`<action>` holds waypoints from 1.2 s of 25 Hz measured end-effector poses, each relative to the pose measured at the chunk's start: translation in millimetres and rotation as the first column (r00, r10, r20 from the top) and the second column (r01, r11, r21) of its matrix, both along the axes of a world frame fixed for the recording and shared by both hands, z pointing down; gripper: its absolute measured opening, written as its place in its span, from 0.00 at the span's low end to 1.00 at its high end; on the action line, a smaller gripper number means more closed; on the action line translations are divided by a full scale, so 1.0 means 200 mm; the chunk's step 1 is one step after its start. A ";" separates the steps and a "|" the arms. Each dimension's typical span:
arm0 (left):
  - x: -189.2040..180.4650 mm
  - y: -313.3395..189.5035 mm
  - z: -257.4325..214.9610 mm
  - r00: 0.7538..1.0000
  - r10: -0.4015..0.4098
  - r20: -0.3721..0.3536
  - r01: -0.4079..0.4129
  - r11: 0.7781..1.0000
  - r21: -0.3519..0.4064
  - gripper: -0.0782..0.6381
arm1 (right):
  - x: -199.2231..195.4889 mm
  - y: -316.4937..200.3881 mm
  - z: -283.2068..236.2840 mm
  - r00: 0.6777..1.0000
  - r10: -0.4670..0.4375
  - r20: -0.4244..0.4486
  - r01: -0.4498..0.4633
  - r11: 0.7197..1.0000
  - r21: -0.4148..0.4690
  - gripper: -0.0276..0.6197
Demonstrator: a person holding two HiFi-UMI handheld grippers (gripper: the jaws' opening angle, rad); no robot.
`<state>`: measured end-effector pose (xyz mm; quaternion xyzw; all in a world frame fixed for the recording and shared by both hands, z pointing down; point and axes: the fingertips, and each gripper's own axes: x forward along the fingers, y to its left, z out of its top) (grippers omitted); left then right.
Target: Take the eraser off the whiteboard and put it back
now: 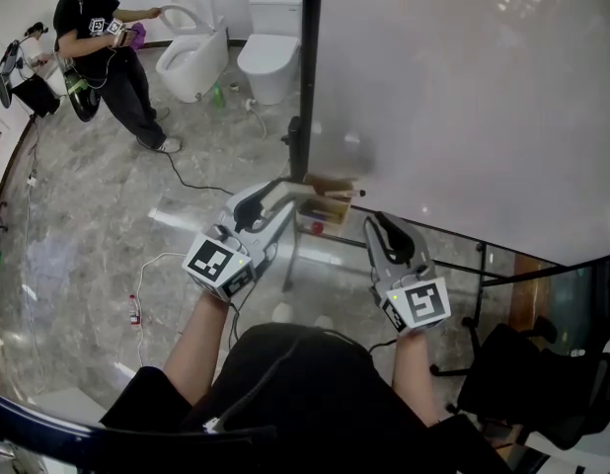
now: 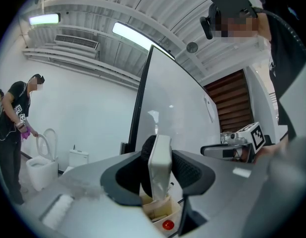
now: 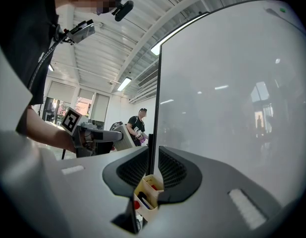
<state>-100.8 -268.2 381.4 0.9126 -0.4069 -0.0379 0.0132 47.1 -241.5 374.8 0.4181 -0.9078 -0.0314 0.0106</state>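
A white block eraser stands on edge between the jaws of my left gripper, whose pads press on both its sides. In the head view the left gripper holds the eraser level, close to the left edge of the big whiteboard, just above a small cardboard pen box fixed there. My right gripper hovers to the right of the box, pointing at the board. Its jaws stand a narrow gap apart with nothing between them; the box shows beyond them.
The whiteboard's black frame post rises at its left edge. Two toilets stand at the back, with a person beside them. Cables lie on the tiled floor. A black office chair sits at the lower right.
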 end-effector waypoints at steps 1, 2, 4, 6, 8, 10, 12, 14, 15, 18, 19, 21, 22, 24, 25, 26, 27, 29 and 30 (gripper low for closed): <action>0.00 0.00 0.01 1.000 0.002 0.003 -0.002 1.000 -0.003 0.37 | 0.00 0.00 0.00 1.000 0.001 0.000 -0.001 1.000 -0.001 0.15; 0.00 0.01 0.00 1.000 0.000 -0.003 0.000 1.000 -0.006 0.37 | 0.00 0.01 0.00 1.000 0.001 0.000 -0.001 1.000 -0.001 0.15; 0.00 0.01 -0.04 1.000 -0.010 -0.023 0.010 1.000 -0.009 0.37 | -0.01 0.01 0.00 1.000 0.001 -0.002 -0.001 1.000 -0.002 0.15; -0.01 0.01 -0.03 1.000 -0.009 -0.019 0.008 1.000 -0.009 0.37 | -0.02 0.01 0.00 1.000 -0.001 0.000 0.001 1.000 0.000 0.15; -0.01 0.01 -0.01 1.000 -0.001 0.000 0.001 1.000 -0.005 0.37 | -0.02 0.02 0.00 1.000 -0.001 0.001 0.001 1.000 0.001 0.15; -0.01 0.01 0.01 1.000 0.009 0.026 -0.009 1.000 0.005 0.37 | -0.01 0.02 0.00 1.000 0.003 0.003 -0.003 1.000 0.002 0.15; 0.00 0.01 0.00 0.999 0.014 0.031 -0.014 1.000 0.003 0.37 | -0.01 0.02 0.00 1.000 0.009 0.003 -0.009 1.000 -0.001 0.15; 0.02 0.01 -0.01 0.999 0.017 0.030 -0.017 1.000 -0.004 0.37 | 0.00 0.03 0.00 1.000 0.014 0.003 -0.014 1.000 -0.004 0.15; 0.03 0.01 -0.01 0.999 0.025 0.038 -0.025 1.000 -0.005 0.37 | 0.00 0.04 0.00 1.000 0.017 0.003 -0.017 1.000 -0.004 0.15; 0.06 0.00 0.02 0.996 0.060 0.068 -0.060 0.998 -0.006 0.37 | 0.02 0.05 0.00 1.000 0.030 0.003 -0.030 1.000 -0.005 0.15; 0.08 0.00 0.03 0.995 0.072 0.075 -0.071 0.997 -0.008 0.37 | 0.03 0.05 0.00 0.999 0.035 0.004 -0.035 0.999 -0.007 0.15; 0.10 -0.01 0.05 0.992 0.094 0.089 -0.093 0.996 -0.015 0.37 | 0.05 0.05 0.01 0.999 0.047 0.004 -0.047 0.999 -0.013 0.15; 0.12 -0.02 0.06 0.990 0.106 0.097 -0.104 0.994 -0.018 0.37 | 0.06 0.06 0.02 0.999 0.054 0.003 -0.054 0.998 -0.015 0.15; 0.15 -0.03 0.08 0.985 0.127 0.115 -0.126 0.992 -0.019 0.37 | 0.08 0.07 0.02 0.998 0.067 0.003 -0.067 0.998 -0.018 0.15; 0.16 -0.03 0.08 0.983 0.137 0.126 -0.136 0.991 -0.016 0.37 | 0.10 0.07 0.03 0.997 0.073 0.004 -0.073 0.997 -0.018 0.15; 0.18 -0.04 0.08 0.979 0.148 0.138 -0.148 0.989 -0.013 0.37 | 0.11 0.07 0.03 0.997 0.081 0.004 -0.081 0.997 -0.019 0.15; 0.20 -0.04 0.08 0.976 0.161 0.149 -0.161 0.987 -0.012 0.37 | 0.12 0.07 0.03 0.996 0.089 0.004 -0.089 0.996 -0.021 0.15; 0.23 -0.05 0.09 0.967 0.187 0.170 -0.188 0.982 -0.011 0.37 | 0.14 0.07 0.04 0.994 0.107 0.003 -0.107 0.994 -0.025 0.15; 0.24 -0.06 0.10 0.963 0.199 0.182 -0.200 0.980 -0.012 0.37 | 0.15 0.07 0.04 0.993 0.114 0.002 -0.114 0.993 -0.026 0.15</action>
